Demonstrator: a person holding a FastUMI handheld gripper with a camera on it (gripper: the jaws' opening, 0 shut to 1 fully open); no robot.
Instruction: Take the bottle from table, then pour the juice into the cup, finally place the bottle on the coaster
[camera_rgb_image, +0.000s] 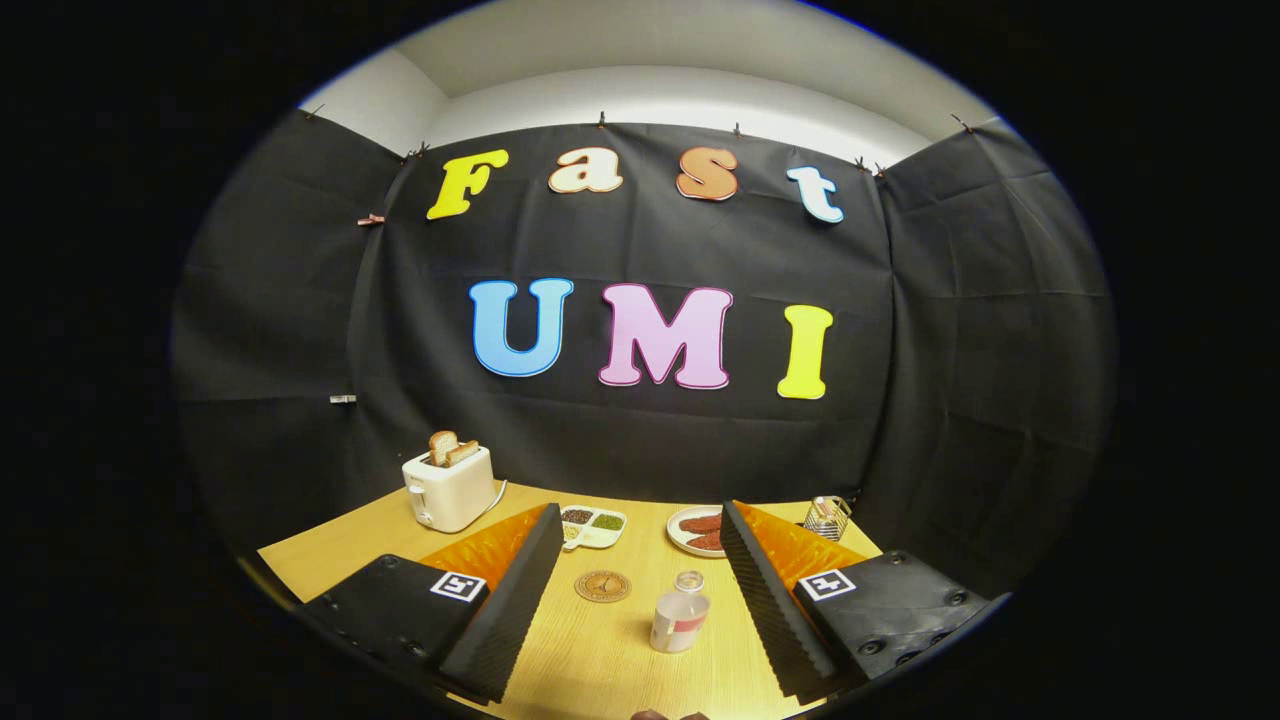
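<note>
A small clear bottle (681, 612) with a red-and-white label stands upright on the wooden table (350, 550), between my two fingers and nearer the right one. My gripper (636, 600) is open, its fingers spread wide on either side and touching nothing. A round brown coaster (603, 586) lies flat on the table just left of the bottle and a little beyond it. A clear glass cup (827, 516) stands further back on the right, partly hidden by the right finger.
A white toaster (449, 487) with two slices of bread stands at the back left. A white divided dish (591, 525) of small foods and a plate (695, 530) with reddish food sit at the back centre. The booth's black wall closes the table's far side.
</note>
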